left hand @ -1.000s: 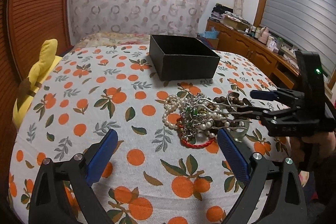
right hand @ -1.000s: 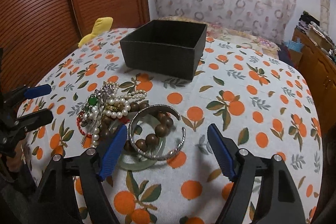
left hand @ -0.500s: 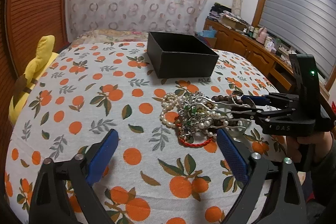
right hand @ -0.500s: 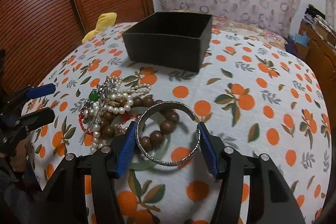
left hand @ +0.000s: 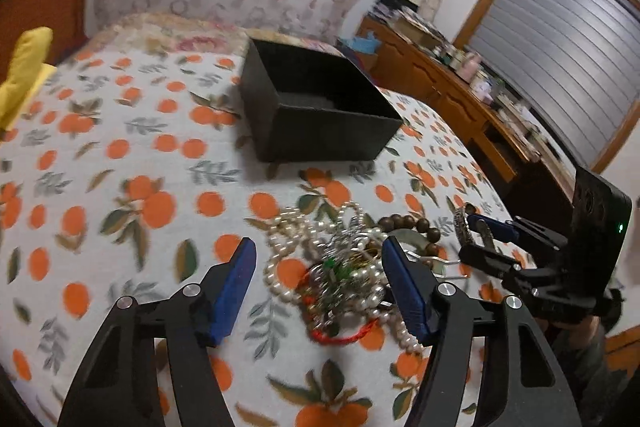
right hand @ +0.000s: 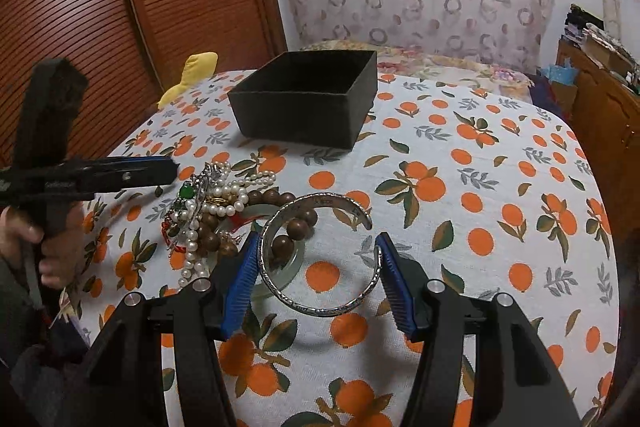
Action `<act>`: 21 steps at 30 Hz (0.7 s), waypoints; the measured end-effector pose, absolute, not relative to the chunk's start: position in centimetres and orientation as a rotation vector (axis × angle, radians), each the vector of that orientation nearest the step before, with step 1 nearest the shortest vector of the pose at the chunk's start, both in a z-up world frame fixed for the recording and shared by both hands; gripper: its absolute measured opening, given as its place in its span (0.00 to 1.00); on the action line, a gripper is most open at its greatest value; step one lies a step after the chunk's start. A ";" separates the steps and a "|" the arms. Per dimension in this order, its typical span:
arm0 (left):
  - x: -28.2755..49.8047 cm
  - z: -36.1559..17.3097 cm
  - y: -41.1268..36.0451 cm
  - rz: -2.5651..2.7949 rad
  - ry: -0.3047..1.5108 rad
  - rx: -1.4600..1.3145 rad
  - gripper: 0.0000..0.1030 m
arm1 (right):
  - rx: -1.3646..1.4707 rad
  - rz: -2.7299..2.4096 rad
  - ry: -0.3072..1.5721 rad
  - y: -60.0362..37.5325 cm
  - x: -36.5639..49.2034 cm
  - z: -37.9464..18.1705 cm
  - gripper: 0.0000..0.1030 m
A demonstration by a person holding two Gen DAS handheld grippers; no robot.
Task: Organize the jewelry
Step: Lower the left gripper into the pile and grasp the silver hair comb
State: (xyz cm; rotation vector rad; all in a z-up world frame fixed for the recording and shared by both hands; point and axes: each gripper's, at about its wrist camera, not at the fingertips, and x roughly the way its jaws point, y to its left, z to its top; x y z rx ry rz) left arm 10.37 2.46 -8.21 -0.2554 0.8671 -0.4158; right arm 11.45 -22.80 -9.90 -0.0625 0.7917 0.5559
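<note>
1. My right claw (right hand: 314, 277) has its blue pads on either side of the open silver cuff bangle (right hand: 316, 255), both pads touching its outer rim. I judge it clamped on the bangle across its width, since a rigid ring offers no other firm hold. The bangle looks tipped up off the cloth, its far arc raised.

2. Through the bangle, lower centre of the right view, I see brown wooden beads (right hand: 298, 223) and a pale green jade ring (right hand: 280, 267) lying beneath it. They may snag, so I would lift straight up.

3. My left claw (left hand: 316, 287) is spread wide with nothing between its pads, hovering over the tangled heap of pearl strands and chains (left hand: 340, 267), presumably ready to pin the heap down.

4. A red cord bracelet (left hand: 344, 337) lies at the heap's near edge.

5. The open black square box (right hand: 308, 107) stands well apart, upper centre, and looks empty; I take it as the destination.

6. Everything rests on an orange-print cloth on the counter (right hand: 480, 187).
</note>
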 end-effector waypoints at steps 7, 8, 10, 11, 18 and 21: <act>13.0 -9.0 1.0 -0.480 0.935 -0.243 0.61 | -0.059 0.550 0.796 -23.0 11.3 -10.1 0.58; 13.2 -9.0 0.9 -0.484 0.941 -0.239 0.60 | -0.057 0.550 0.796 -23.1 11.3 -10.2 0.58; 13.5 -9.1 0.6 -0.491 0.954 -0.225 0.49 | -0.055 0.547 0.794 -23.3 11.3 -10.2 0.58; 13.5 -9.0 0.6 -0.497 0.953 -0.225 0.46 | -0.054 0.546 0.794 -23.4 11.3 -10.2 0.58; 12.8 -7.9 0.7 -0.494 0.946 -0.169 0.03 | -0.051 0.546 0.790 -23.5 11.2 -10.2 0.58; 12.4 -7.8 1.1 -0.487 0.946 -0.154 0.02 | -0.054 0.548 0.790 -23.4 11.2 -10.2 0.58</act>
